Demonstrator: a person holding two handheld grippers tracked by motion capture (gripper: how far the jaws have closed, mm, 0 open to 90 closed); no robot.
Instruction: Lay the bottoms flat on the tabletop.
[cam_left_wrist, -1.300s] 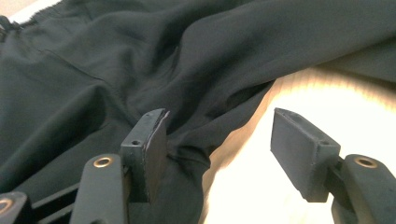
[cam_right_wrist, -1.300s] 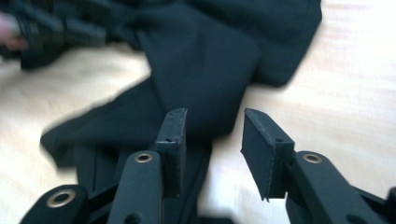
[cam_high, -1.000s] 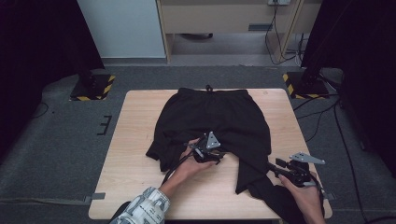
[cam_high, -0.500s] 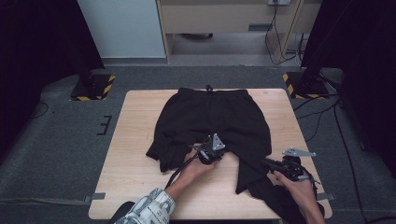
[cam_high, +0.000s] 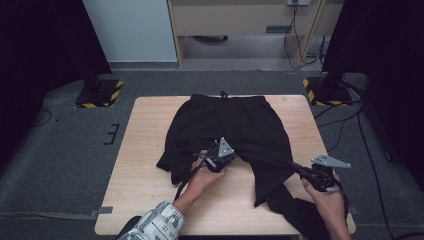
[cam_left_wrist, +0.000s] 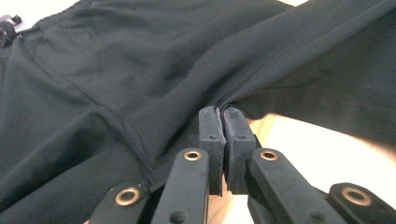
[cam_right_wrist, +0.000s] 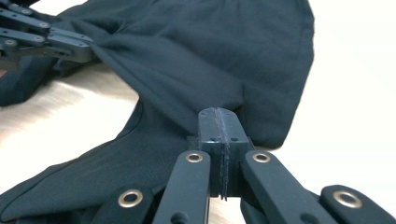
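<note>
Black trousers (cam_high: 230, 130) spread flat on wooden table (cam_high: 145, 150), waistband at far edge, one leg trailing off near edge by right hand. Left gripper (cam_high: 223, 159) at crotch of trousers, jaws just closed, clamped on fabric fold (cam_left_wrist: 223, 122). Right gripper (cam_high: 299, 170) at outer edge of right-side leg, jaws just closed, pinched tight on cloth (cam_right_wrist: 219, 122). Fabric pulled taut between both grippers. Striped floor bases (cam_high: 100, 95) well beyond table's far corners.
</note>
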